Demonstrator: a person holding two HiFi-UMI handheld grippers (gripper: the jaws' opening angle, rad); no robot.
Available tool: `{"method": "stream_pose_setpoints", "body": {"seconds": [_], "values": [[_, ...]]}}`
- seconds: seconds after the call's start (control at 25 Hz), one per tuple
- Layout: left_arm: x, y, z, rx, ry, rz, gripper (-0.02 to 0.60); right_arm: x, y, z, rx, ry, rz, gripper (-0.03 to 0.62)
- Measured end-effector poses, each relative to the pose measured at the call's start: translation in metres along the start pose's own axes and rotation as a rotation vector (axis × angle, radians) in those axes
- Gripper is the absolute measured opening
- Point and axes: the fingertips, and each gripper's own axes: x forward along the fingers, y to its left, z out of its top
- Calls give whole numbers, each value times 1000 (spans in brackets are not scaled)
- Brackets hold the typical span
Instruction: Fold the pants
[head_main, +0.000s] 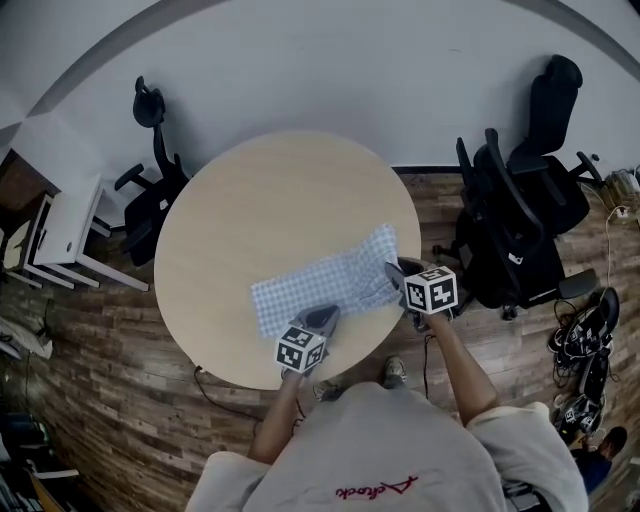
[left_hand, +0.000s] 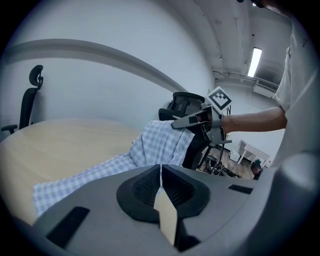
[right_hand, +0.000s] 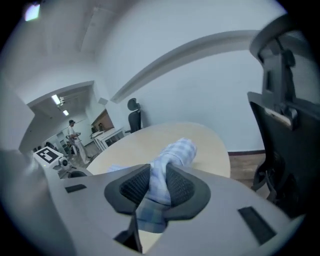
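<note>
Pants (head_main: 335, 283) lie by the tabletop's (head_main: 250, 210) near edge; our right gripper (head_main: 398, 271) pinches one bunched end, left gripper (head_main: 323, 317) pressed together alongside.

1. We see a round table (head_main: 250, 200) with a pale wood top, standing on a dark plank floor (head_main: 100, 350).
2. Blue-and-white checked pants (head_main: 330, 282) lie slantwise across its near half.
3. Their right end, near the table's edge, is bunched and raised off the top.

Soft, even light from above — a ceiling strip light (left_hand: 255, 61) glows, shadows stay faint. Fisheye bends the edges, corners darken, and the near foreground blurs.
</note>
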Motion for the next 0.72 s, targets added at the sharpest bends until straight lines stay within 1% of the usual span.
{"method": "stream_pose_setpoints", "body": {"seconds": [0.08,0.16,0.28,0.36,0.56,0.64,0.72], "values": [[-8,2,-2,-1,-13,3,38,5,35,12,-78,7,28,115],[-20,6,-5,-8,-28,15,38,15,69,15,-159,34,40,112],[-43,21,-13,-32,-50,47,38,39,113,10,-286,87,27,112],[-59,31,-21,-53,-58,75,38,59,139,3,-350,118,23,110],[-107,59,-52,-118,-68,165,38,109,185,-38,-468,221,-5,110],[-130,73,-67,-147,-67,209,38,132,200,-65,-482,270,-6,112],[-154,87,-83,-177,-62,254,38,155,214,-99,-501,348,11,112]]}}
